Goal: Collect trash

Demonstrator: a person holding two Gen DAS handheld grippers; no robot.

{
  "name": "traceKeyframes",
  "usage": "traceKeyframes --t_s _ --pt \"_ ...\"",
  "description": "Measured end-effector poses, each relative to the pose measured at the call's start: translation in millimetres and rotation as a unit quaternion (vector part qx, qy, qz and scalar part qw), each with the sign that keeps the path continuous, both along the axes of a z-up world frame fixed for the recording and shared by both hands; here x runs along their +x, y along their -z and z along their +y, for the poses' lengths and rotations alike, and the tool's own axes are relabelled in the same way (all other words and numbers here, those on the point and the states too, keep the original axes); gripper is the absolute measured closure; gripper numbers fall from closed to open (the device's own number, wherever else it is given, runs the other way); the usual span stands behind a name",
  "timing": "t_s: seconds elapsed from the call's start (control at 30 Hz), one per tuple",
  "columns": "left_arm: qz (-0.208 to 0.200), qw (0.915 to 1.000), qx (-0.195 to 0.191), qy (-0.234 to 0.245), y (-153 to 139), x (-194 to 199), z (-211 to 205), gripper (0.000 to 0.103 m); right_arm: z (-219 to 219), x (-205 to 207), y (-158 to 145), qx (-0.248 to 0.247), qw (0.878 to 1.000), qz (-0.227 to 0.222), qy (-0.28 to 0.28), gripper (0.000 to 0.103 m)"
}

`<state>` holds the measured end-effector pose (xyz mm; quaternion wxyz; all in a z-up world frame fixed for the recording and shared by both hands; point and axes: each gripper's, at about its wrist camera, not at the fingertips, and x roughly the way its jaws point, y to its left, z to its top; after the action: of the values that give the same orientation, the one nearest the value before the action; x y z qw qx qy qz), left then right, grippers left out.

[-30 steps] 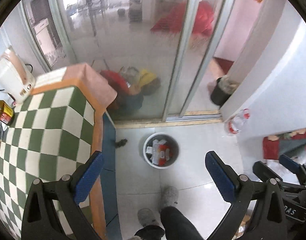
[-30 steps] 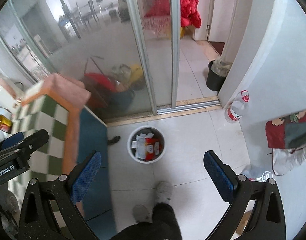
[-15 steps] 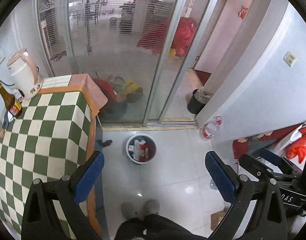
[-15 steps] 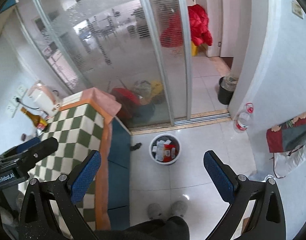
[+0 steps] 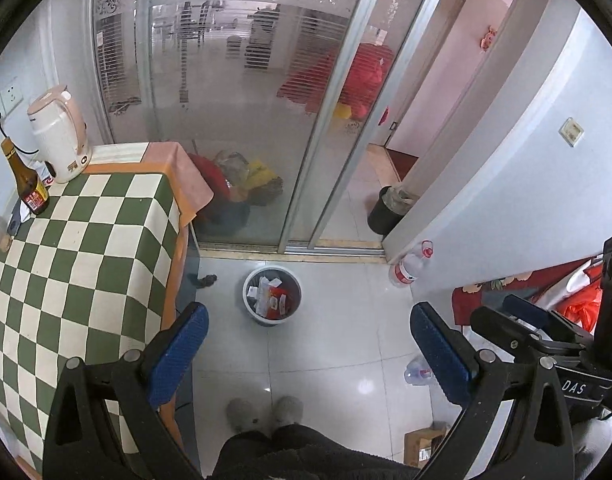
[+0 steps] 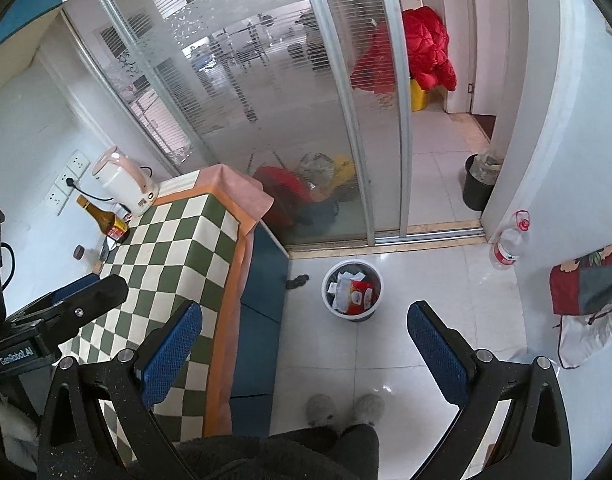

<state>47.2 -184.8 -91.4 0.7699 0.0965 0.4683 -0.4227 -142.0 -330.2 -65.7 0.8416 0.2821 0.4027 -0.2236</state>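
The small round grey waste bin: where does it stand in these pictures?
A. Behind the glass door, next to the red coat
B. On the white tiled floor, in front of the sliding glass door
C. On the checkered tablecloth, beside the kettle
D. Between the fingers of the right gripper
B: the small round grey waste bin, filled with wrappers, stands on the white tiled floor just before the sliding glass door.

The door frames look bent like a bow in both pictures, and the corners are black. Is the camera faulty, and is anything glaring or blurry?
No fault: in both wrist views the fisheye lens bows the sliding glass door and leaves black corners. In the left wrist view, light glares off the floor tiles. The frosted glass itself blurs whatever lies behind it; the trash bin stays sharp.
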Motion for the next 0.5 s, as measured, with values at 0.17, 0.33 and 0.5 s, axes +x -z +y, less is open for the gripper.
traceKeyframes --t_s 0.17,0.33,0.5 --pt "0.001 1.0000 0.004 -0.001 -1.4 -6.7 2.0 0.000 -5.0 -0.9 4.0 0.012 1.000 -0.001 -0.011 0.000" --pt "0.003 1.0000 0.008 -0.002 -1.7 -12.5 5.4 0.000 -7.4 -0.7 6.7 0.019 1.000 -0.003 -0.018 0.000" --pt "0.011 0.9999 0.009 -0.001 -0.3 -14.8 9.4 0.000 -6.9 -0.9 7.6 0.026 0.999 -0.001 -0.025 0.000"
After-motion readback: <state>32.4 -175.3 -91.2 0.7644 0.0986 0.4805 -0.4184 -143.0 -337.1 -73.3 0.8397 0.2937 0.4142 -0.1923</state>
